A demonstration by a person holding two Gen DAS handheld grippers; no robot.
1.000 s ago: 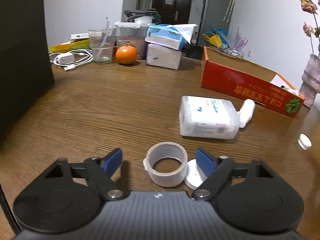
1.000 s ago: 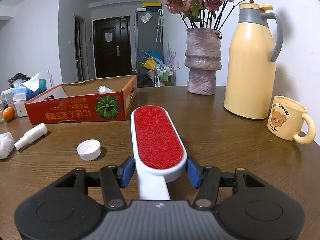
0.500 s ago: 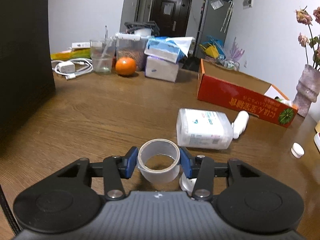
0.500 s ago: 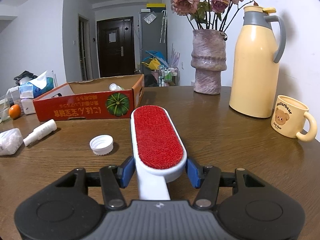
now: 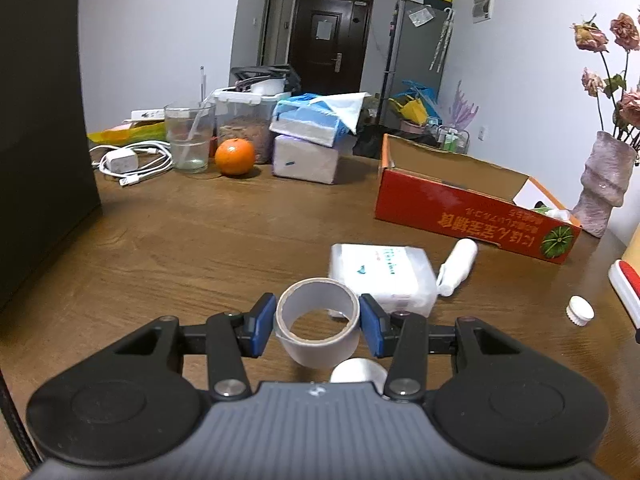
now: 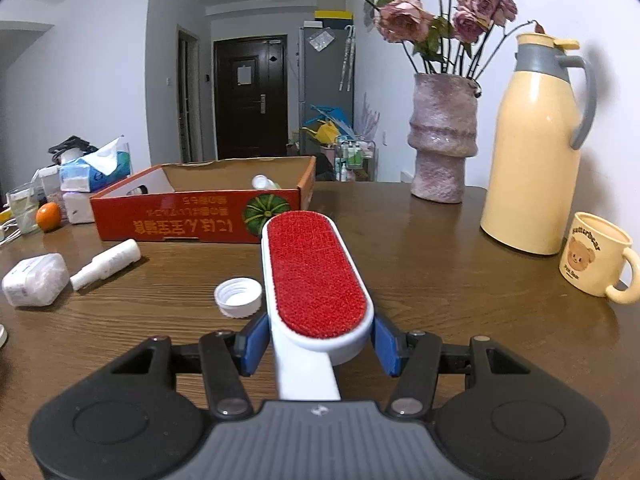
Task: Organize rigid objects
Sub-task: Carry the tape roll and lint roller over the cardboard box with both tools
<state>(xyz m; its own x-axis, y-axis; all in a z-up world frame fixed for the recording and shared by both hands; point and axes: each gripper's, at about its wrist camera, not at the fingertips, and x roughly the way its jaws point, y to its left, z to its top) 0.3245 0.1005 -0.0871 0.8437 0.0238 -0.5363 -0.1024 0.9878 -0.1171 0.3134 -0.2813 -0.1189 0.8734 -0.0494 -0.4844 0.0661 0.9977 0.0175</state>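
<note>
My left gripper (image 5: 318,322) is shut on a grey tape roll (image 5: 318,338) and holds it above the wooden table (image 5: 200,248). A white round lid (image 5: 356,372) lies under it. My right gripper (image 6: 316,340) is shut on a white lint brush with a red pad (image 6: 314,280), held above the table. An open red cardboard box (image 5: 460,204) stands ahead right; it also shows in the right wrist view (image 6: 200,216). A clear plastic pack (image 5: 384,276), a small white bottle (image 5: 458,266) and a white cap (image 5: 580,311) lie before the box.
A black block (image 5: 40,128) stands at the left. A glass (image 5: 188,136), an orange (image 5: 235,157), a charger with cable (image 5: 124,162) and tissue packs (image 5: 308,144) stand at the back. A vase (image 6: 442,140), a yellow jug (image 6: 536,148) and a mug (image 6: 596,258) stand at the right.
My left gripper closed on the tape roll and lifted it off the table. My right gripper kept hold of the lint brush and moved left, nearer the box and white cap.
</note>
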